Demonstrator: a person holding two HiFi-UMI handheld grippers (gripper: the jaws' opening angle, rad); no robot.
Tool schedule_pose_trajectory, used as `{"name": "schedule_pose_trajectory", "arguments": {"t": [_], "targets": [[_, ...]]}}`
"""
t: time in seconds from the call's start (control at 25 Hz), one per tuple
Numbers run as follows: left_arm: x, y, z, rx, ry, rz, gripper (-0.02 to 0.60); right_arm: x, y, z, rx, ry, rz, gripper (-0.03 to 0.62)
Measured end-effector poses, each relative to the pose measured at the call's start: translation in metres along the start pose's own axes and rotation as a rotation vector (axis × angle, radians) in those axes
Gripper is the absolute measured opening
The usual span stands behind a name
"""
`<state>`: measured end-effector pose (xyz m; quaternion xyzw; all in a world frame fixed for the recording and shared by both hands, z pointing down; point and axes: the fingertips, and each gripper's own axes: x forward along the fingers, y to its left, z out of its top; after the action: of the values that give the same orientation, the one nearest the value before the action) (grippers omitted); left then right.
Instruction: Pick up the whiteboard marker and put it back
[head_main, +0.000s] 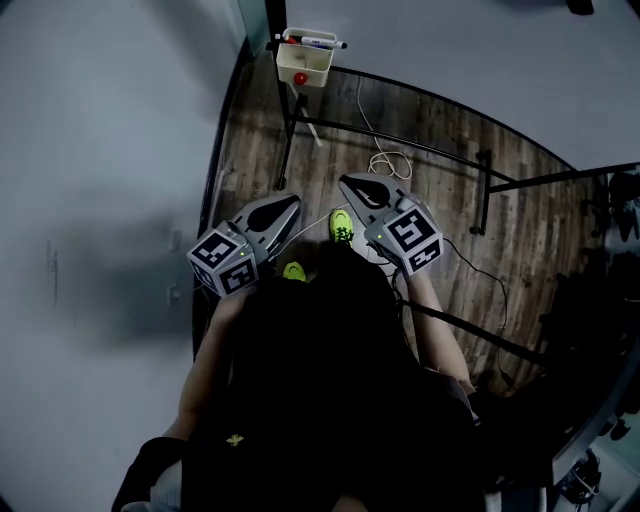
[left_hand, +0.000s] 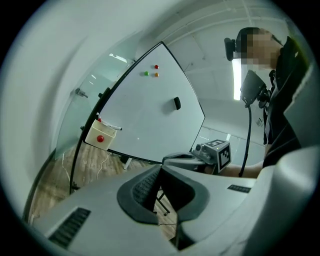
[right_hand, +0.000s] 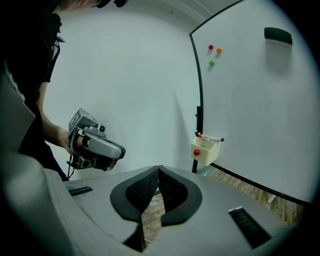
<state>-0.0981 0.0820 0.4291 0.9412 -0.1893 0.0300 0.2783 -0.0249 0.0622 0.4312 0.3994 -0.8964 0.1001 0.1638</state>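
Whiteboard marker (head_main: 318, 42) is lying across the top of the cream holder box (head_main: 315, 62), well apart from both tools.
I am holding the left gripper (left_hand: 161, 167) and the right gripper (right_hand: 159, 168) side by side above the wooden floor (head_main: 420, 140), both pointing towards that box at the lower corner of the whiteboard (left_hand: 150, 110). Each gripper's jaws are pressing together, with nothing between them.
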Motion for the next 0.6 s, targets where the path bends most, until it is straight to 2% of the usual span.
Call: {"name": "schedule_pose_trajectory", "arguments": {"t": [0.36,0.6], "targets": [[0.059,0.020,0.020,-0.006,-0.015,0.047,0.021,0.011,-0.063,0.007,0.003,-0.040,0.060,0.008],[0.091,0.032,0.033,-0.019,-0.035,0.100,0.021,0.020,-0.094,0.014,-0.002,-0.053,0.138,0.008]]}}
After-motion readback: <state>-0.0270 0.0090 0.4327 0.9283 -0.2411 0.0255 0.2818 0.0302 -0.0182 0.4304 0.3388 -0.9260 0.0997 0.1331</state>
